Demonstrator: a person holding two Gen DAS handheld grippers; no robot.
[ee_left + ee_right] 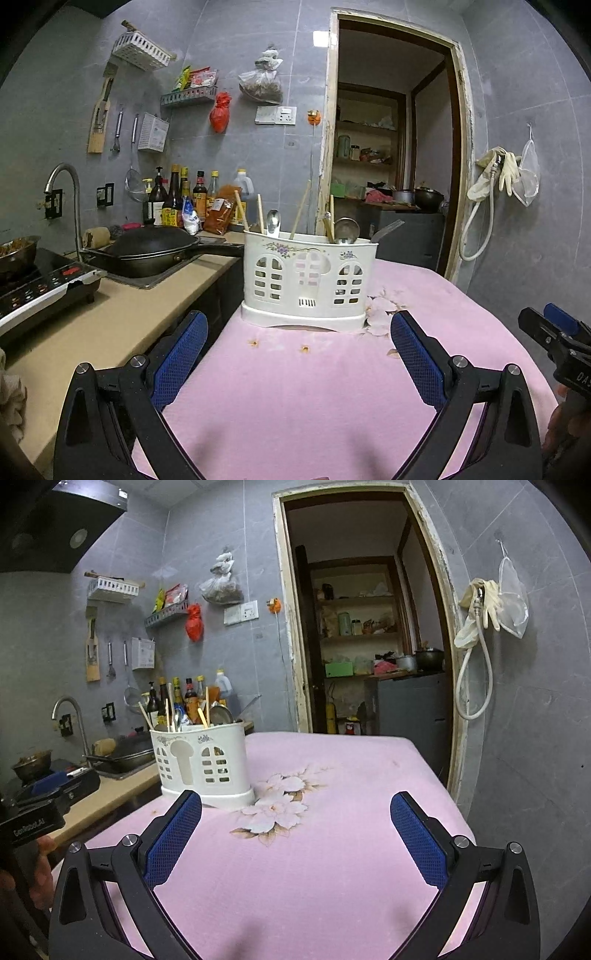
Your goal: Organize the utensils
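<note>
Kitchen table under a pink cloth point(295, 387), white utensil holder point(306, 280) standing on it.
My left gripper point(298, 354) and right gripper point(295, 834) hover spread wide, both empty; chopsticks point(300, 210) and spoons point(273, 222) fill the holder.

This is a home kitchen, lived-in and cramped. A beige counter point(122, 314) carries an induction cooker point(44, 291) and a black wok point(151, 245) resting over the sink under a curved faucet point(68, 192). Sauce and oil bottles point(184, 199) crowd the grey tiled wall, where a strainer point(133, 181), whisk point(116, 131) and wire racks hang. A range hood point(62, 524) juts overhead. Through the doorway point(391, 147), pantry shelves point(365, 144) hold jars and pots. Rubber gloves point(508, 170) hang on a hook.
</note>
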